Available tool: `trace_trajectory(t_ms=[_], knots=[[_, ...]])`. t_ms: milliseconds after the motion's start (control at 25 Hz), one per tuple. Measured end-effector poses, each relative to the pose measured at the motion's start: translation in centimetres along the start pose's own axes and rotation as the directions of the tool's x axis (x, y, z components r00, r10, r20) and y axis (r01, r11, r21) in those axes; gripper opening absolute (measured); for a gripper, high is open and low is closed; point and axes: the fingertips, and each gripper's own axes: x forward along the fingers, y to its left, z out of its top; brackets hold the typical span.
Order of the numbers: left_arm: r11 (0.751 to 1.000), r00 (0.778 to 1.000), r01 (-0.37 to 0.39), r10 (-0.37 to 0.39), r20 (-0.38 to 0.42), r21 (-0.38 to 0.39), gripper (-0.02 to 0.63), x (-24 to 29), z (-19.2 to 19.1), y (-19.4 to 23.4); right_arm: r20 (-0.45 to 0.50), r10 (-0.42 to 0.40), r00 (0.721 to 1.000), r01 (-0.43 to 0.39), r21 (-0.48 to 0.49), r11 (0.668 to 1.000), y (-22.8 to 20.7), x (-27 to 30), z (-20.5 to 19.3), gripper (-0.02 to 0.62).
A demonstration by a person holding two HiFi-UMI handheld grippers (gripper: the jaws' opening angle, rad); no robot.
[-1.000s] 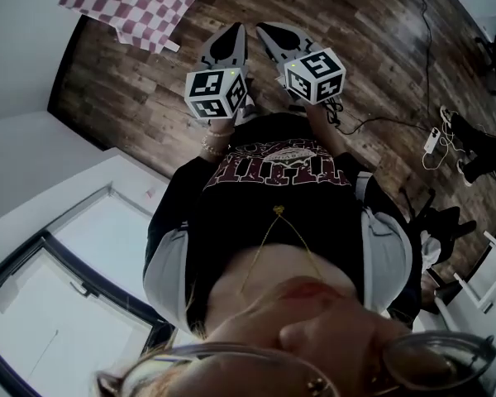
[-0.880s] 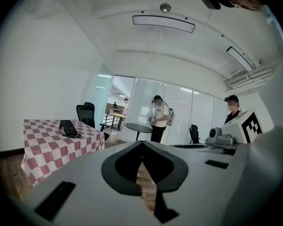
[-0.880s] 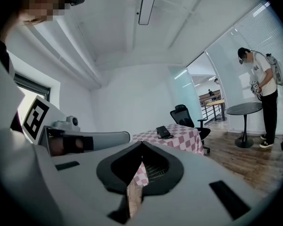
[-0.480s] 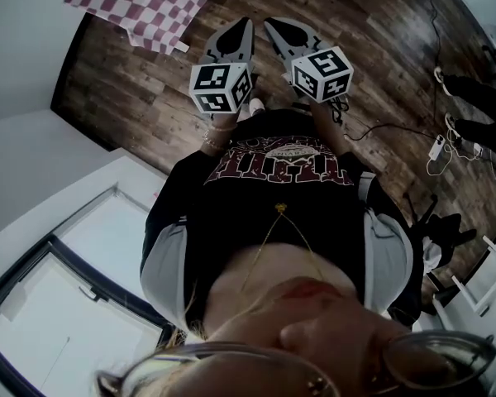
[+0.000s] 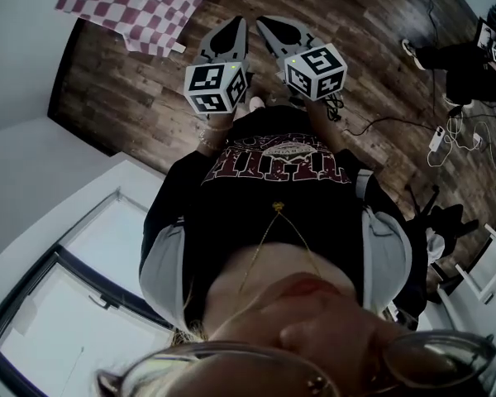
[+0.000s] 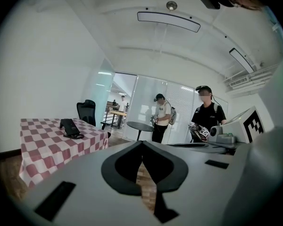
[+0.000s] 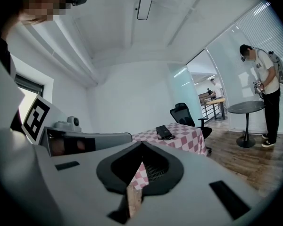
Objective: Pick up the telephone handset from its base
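my left gripper (image 5: 234, 30) and right gripper (image 5: 270, 28) are both shut tight with nothing in them, and the phone (image 6: 70, 127) sits on the checked table (image 6: 40, 142), well away from them.

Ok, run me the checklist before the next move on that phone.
1. Phone in sight, on the checked table: ok.
2. Where to grip on the phone: cannot tell, it shows too small in both gripper views.
3. Left gripper empty: ok, jaws together with nothing between them.
4. Right gripper empty: ok, jaws together with nothing between them.
5. Jaws open for a grab: not ok, both are shut.
6. Grippers at the table: not ok. The head view has them over the wood floor, apart from the table's corner.
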Motion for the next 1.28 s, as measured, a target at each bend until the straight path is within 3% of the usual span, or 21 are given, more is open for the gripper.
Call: trace_trajectory(t_ms=[360, 1280], knots=[[1.000, 1.000, -0.022, 0.022, -0.002, -0.009, 0.009, 2.3, 0.7, 1.0, 0.002, 0.018, 1.000, -0.018, 0.007, 1.000, -2.0, 1.4, 1.0, 0.018], [0.973, 0.975, -0.220, 0.222, 0.029, -0.067, 0.009, 10.6, 4.5, 7.3, -0.067, 0.230, 0.971, -0.231, -0.017, 0.973, -8.6, 10.4, 4.8, 0.018]])
